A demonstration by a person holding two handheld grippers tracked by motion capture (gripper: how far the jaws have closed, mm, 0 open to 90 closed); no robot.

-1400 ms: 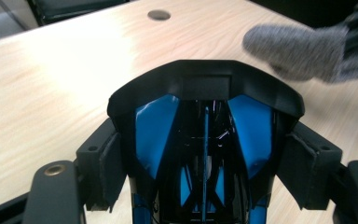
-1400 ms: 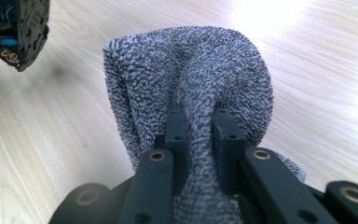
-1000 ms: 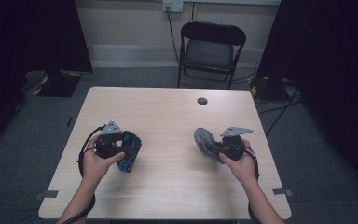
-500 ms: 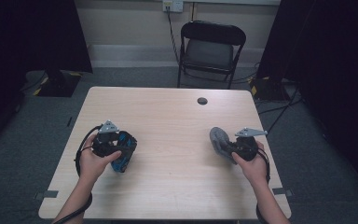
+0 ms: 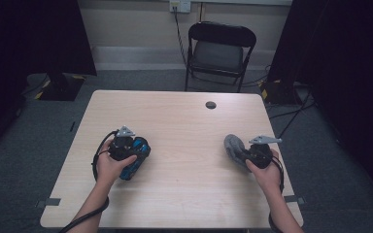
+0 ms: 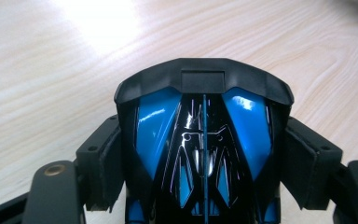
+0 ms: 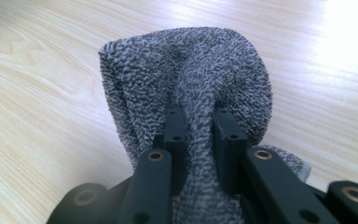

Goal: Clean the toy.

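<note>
Two grippers, each carrying one thing. Left gripper is gripping a blue-and-black toy car, jaws clamped on its sides, wide apart w/ the car filling the gap. Right gripper is pinching a grey cloth, jaws nearly together on a fold, rest of the cloth bunching up ahead of them.

Vs. a sec ago: both hands are sitting lower and nearer the person, and the right hand is now further out toward the table's right edge, so car and cloth are well apart, approx. just above the wood. Looks like wiping the car w/ the cloth is paused or done, and both are being brought down to the table.

Count: 1 car, 1 cloth, 2 grippers, 1 table w/ 1 dark round spot near its far edge, 1 folding chair beyond.
</note>
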